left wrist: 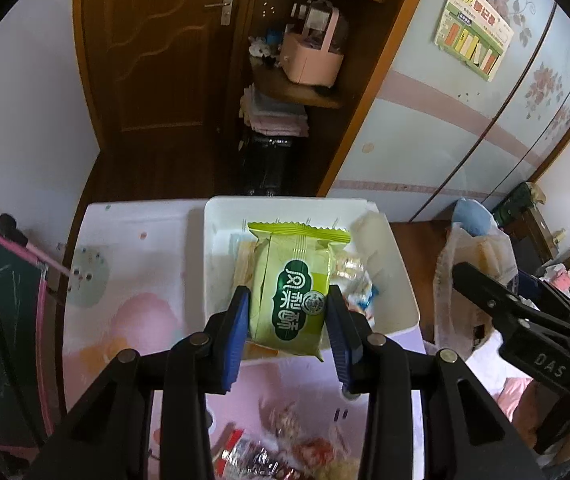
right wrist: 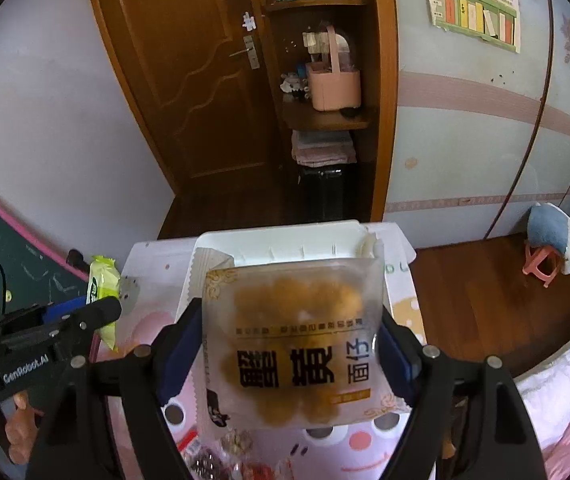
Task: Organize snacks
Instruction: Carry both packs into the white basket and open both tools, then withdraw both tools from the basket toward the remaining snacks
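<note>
My left gripper (left wrist: 288,296) is shut on a green snack packet (left wrist: 293,276) with dark green lettering, held above the near end of a white bin (left wrist: 403,276). In the right wrist view that same packet (right wrist: 103,284) pokes out past the left gripper (right wrist: 101,308) at the left. My right gripper (right wrist: 289,314) is shut on a wide translucent packet of brown buns (right wrist: 293,340) with black characters, its blue pads pressing both side edges. It hangs in front of the white bin (right wrist: 277,242). The bin holds several wrapped snacks (left wrist: 359,280), partly hidden.
The bin stands on a small table with a pink cartoon top (left wrist: 133,280). Loose snacks (left wrist: 277,452) lie at its near edge. A clear plastic bag (left wrist: 469,256) sits to the right, a green chalkboard (left wrist: 1,300) to the left. Wooden floor and a pink stool (right wrist: 549,256) lie beyond.
</note>
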Demonstrator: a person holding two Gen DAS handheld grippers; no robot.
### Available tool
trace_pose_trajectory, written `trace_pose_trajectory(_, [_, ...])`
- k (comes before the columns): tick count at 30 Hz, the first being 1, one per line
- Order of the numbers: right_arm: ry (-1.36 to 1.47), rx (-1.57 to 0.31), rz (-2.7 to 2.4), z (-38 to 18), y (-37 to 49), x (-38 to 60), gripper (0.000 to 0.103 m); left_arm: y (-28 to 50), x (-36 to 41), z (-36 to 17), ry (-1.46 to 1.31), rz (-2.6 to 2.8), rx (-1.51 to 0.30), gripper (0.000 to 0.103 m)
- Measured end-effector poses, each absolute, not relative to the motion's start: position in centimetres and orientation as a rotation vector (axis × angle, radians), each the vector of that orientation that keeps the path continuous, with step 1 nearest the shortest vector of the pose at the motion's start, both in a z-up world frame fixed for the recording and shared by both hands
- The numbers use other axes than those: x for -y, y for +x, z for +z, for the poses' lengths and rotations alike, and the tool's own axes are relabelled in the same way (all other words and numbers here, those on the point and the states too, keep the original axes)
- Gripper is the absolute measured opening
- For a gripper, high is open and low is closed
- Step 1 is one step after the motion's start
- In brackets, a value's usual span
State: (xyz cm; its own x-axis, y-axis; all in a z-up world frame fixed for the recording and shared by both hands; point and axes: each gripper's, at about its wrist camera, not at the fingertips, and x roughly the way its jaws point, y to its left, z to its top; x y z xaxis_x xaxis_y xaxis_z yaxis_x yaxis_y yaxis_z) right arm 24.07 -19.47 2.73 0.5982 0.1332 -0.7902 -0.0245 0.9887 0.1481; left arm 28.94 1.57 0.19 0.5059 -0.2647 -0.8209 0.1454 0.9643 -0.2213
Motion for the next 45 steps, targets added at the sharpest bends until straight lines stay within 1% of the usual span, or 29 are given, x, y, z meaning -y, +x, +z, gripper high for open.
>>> trace_pose_trajectory(8, [0.093,-0.918,0.07,2.2,28.5,19.5,0.081,32.9,0.6,-0.5,-0.088,-0.22,-1.0,0.036])
trace_pose_trajectory(14, [0.089,-0.939,0.073,1.2,31.0,19.6,0.082,35.6,1.4,-2.1,-0.081,-0.192,-1.022,0.036])
trace_pose_trajectory(17, [0.108,-0.973,0.087,0.3,32.1,19.9,0.084,36.2,1.9,-2.9,-0.058,-0.176,-1.028,0.037])
trace_pose_trajectory(18, [0.117,-0.982,0.092,0.1,32.4,20.0,0.086,36.4,2.0,-3.2,-0.049,-0.167,-1.032,0.037])
trace_pose_trajectory(20, [0.14,-1.009,0.103,-0.6,33.2,20.2,0.087,36.5,2.1,-3.6,-0.041,-0.158,-1.034,0.051])
trace_pose_trajectory(21, [0.144,-1.016,0.104,-0.8,33.4,20.3,0.087,36.6,2.1,-3.8,-0.042,-0.149,-1.032,0.071])
trace_pose_trajectory(22, [0.149,-1.019,0.103,-1.0,33.5,20.4,0.087,36.6,2.0,-3.8,-0.044,-0.139,-1.023,0.082])
trace_pose_trajectory(23, [0.152,-1.006,0.101,-1.0,33.6,20.4,0.088,36.5,1.9,-3.7,-0.047,-0.124,-1.002,0.083])
trace_pose_trajectory(27, [0.155,-0.962,0.098,-0.6,33.3,20.6,0.094,36.3,1.5,-4.0,-0.031,-0.101,-1.001,0.083])
trace_pose_trajectory(31, [0.149,-0.955,0.103,-0.6,33.0,20.5,0.094,35.8,1.0,-4.2,-0.032,-0.084,-1.009,0.083])
trace_pose_trajectory(36, [0.15,-0.99,0.11,-1.2,32.6,20.7,0.094,34.6,0.5,-4.2,-0.029,-0.074,-1.02,0.083])
trace_pose_trajectory(45, [0.142,-1.008,0.084,-1.1,29.0,20.4,0.094,31.2,-0.1,-3.4,0.005,-0.084,-1.004,0.083])
